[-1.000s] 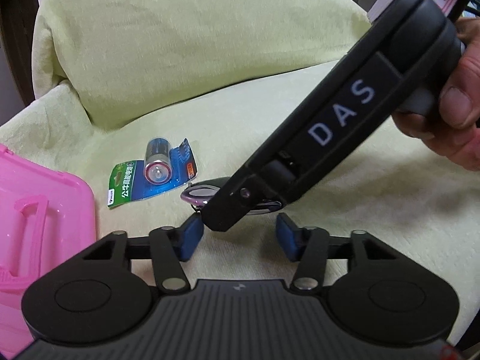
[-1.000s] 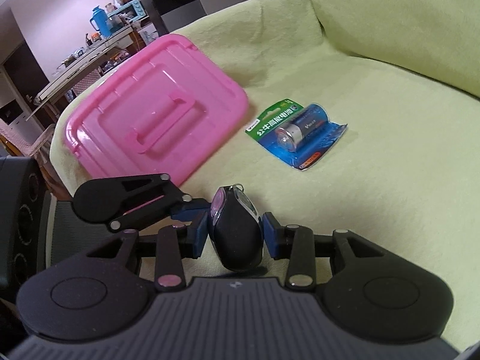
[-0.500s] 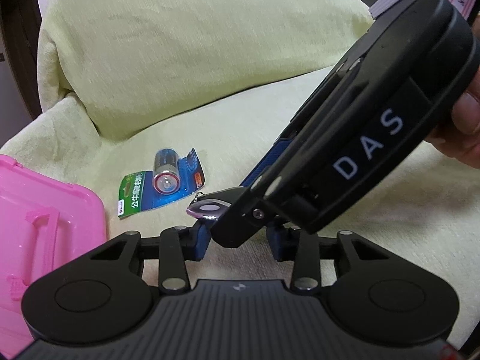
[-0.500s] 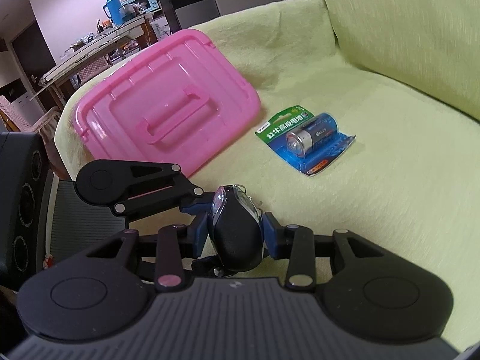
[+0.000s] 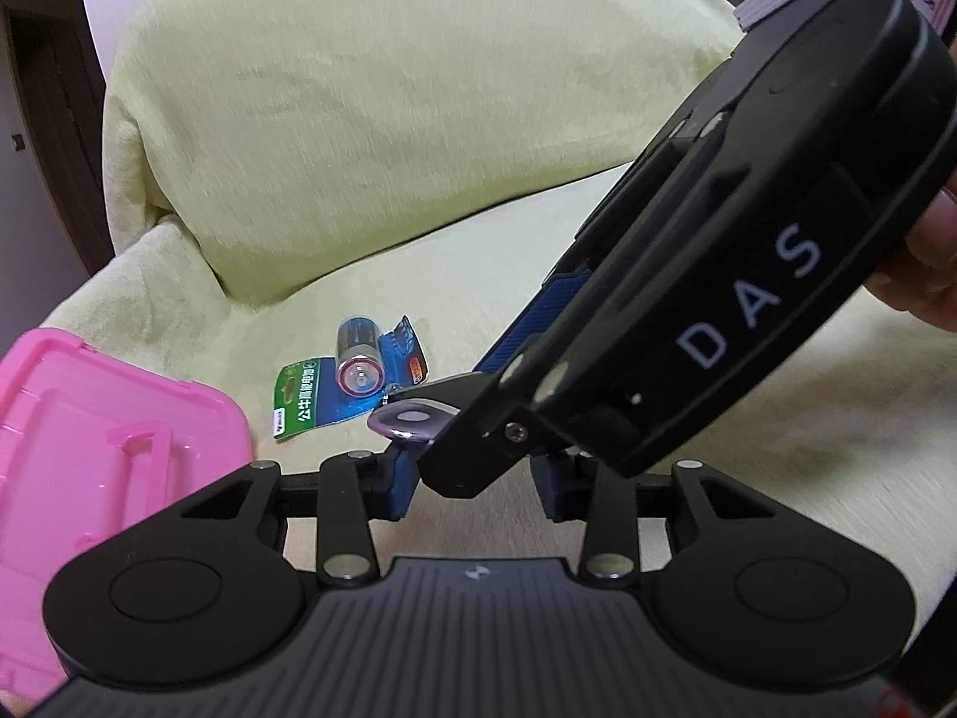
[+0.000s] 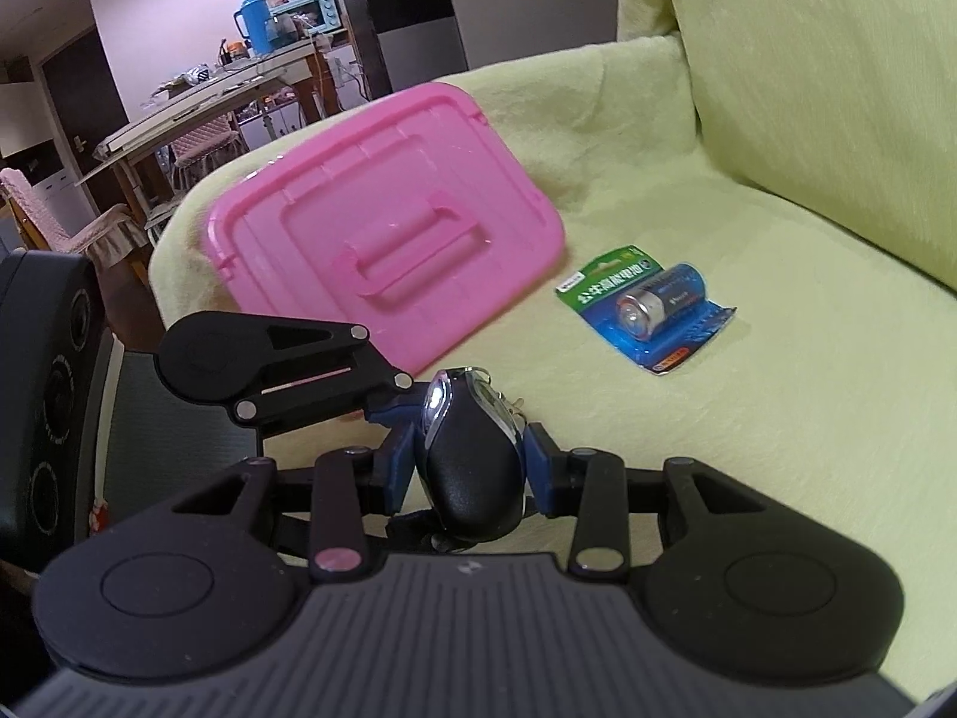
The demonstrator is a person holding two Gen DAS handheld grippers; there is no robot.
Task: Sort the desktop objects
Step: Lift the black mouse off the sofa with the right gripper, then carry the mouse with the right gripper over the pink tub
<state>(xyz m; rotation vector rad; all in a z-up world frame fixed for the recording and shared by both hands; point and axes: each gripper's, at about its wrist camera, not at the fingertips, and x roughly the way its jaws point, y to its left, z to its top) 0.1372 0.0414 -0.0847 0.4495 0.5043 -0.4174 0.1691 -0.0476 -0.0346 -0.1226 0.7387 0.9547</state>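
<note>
Sorting looks barely begun: right gripper [image 6: 469,466] clamps the key fob [image 6: 472,466], left gripper [image 5: 472,481] gapes empty, battery pack [image 6: 649,308] lies beside the lidded pink box [image 6: 383,227]

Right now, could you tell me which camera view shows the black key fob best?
The right wrist view: the key fob sits whole between the right gripper's fingers. In the left wrist view only its shiny tip shows; that gripper's body hides the rest.
</note>
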